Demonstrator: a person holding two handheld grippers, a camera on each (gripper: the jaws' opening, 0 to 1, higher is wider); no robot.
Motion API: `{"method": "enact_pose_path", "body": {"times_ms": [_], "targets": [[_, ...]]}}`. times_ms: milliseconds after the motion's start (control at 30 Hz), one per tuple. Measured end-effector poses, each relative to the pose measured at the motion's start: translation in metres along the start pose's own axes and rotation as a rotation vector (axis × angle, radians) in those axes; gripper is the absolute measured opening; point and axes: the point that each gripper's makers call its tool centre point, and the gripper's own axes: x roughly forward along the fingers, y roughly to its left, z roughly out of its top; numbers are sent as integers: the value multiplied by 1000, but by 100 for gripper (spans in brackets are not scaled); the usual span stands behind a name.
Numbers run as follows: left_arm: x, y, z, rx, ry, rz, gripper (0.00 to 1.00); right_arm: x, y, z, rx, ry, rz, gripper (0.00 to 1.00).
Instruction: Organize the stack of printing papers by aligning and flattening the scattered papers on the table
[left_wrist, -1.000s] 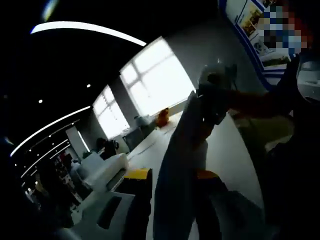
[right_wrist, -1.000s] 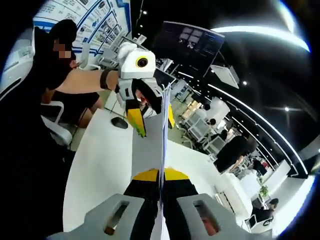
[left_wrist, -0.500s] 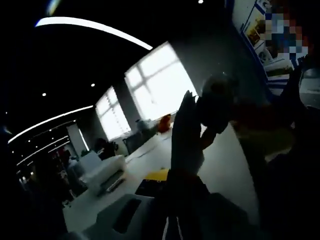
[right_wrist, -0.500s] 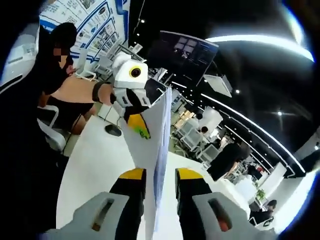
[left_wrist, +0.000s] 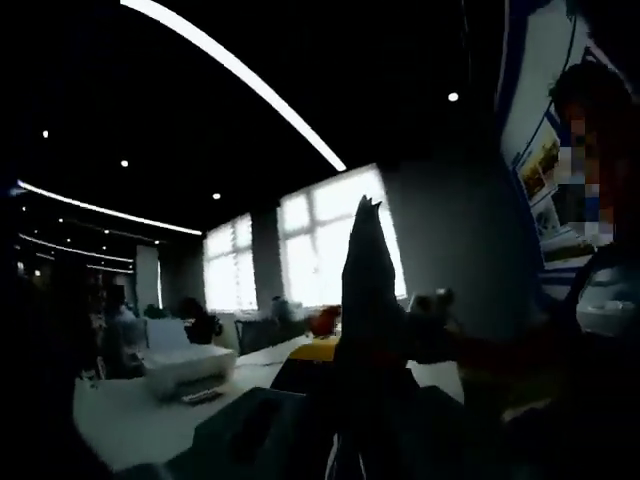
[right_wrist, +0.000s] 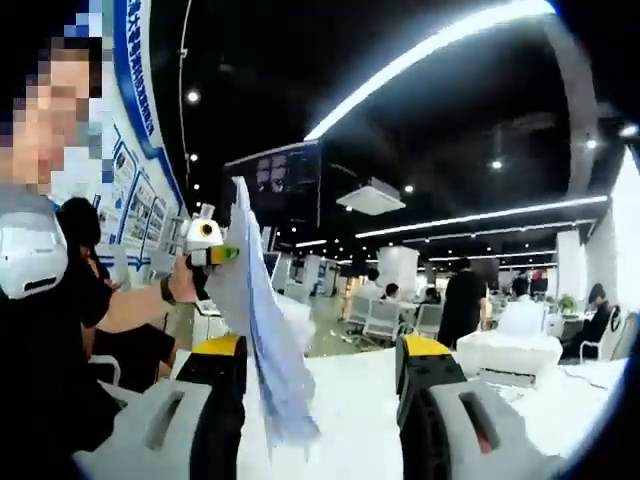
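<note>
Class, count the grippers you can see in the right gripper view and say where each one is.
2: the right gripper, jaws spread wide either side of the paper stack; the left gripper at the stack's far edge, left of centre.

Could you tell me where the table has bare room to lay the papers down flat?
The white table is bare between the right hand-held gripper's open jaws, right of the papers. It's crowded beyond, with chairs.

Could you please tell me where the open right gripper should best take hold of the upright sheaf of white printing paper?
Probably the lower edge of the white paper sheaf, approached edge-on: it hangs between the right gripper's wide-open yellow-tipped fingers, while the left gripper holds its far side.
</note>
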Motion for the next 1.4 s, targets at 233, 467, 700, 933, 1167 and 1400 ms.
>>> {"method": "enact_pose_path", "body": {"times_ms": [233,467,700,933,1167,1400], "targets": [[-4,3,0,-113,-71,0,5,1,1,-3,62,-86,8,23],[-10,12,-32,-159,-70,53,5,3,7,-11,62,-57,13,0],[-11,20,-82,105,11,173,6,-3,-2,-37,-133,50,-160,0],[-15,34,-155,183,68,321,6,-7,8,-72,-205,73,-234,0],[-21,24,-198,95,121,360,17,-19,2,-117,-128,169,-266,9],[-25,26,-194,125,147,388,20,-30,-5,-119,-119,192,-296,15]]}}
